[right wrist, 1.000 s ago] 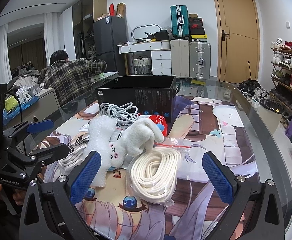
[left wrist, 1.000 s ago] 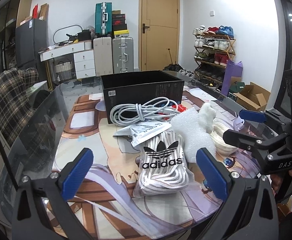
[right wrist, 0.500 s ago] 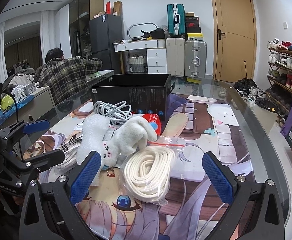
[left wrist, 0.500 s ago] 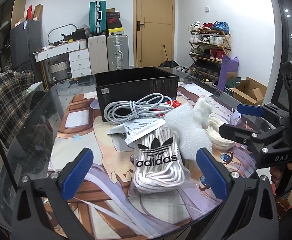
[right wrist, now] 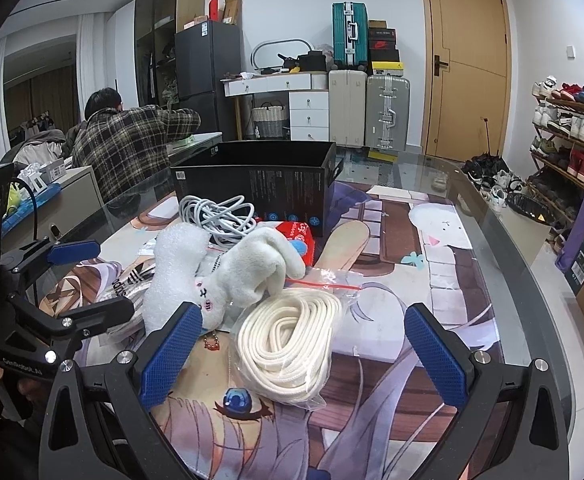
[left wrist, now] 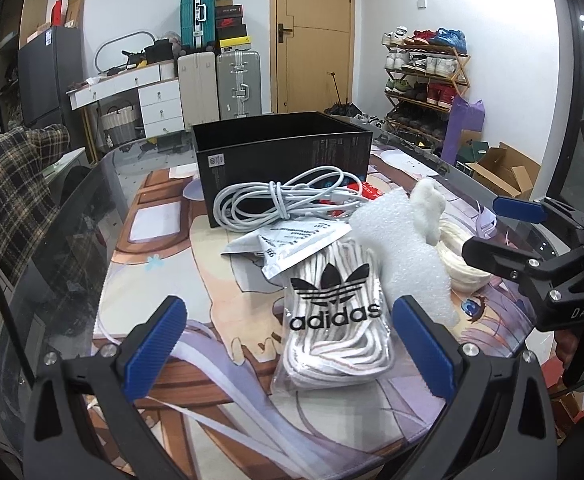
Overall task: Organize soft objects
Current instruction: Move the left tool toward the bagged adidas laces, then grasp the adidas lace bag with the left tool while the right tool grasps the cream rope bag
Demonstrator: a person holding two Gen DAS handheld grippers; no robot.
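A heap of soft items lies on the printed mat in front of an open black box (left wrist: pixel 279 152). It holds a clear adidas bag of white laces (left wrist: pixel 334 328), a white foam sheet (left wrist: pixel 404 272), a white plush rabbit (right wrist: pixel 251 272), a bagged coil of cream rope (right wrist: pixel 287 340) and a white cable (left wrist: pixel 275 200). My left gripper (left wrist: pixel 289 346) is open, low over the laces bag, holding nothing. My right gripper (right wrist: pixel 304 354) is open with the rope bag lying between its fingers, untouched. Each gripper shows in the other's view: the right gripper (left wrist: pixel 504 236) and the left gripper (right wrist: pixel 91 278).
A silver packet (left wrist: pixel 287 244) and a red packet (right wrist: pixel 298 232) lie among the heap. The round glass table edge (right wrist: pixel 504 280) curves on the right, with a shoe rack (left wrist: pixel 424 80) beyond. A seated person in a plaid shirt (right wrist: pixel 131 148) is at the left, and suitcases (right wrist: pixel 368 108) stand by the door.
Both grippers have drifted only slightly over the table and stay open. The heap and the box have not moved.
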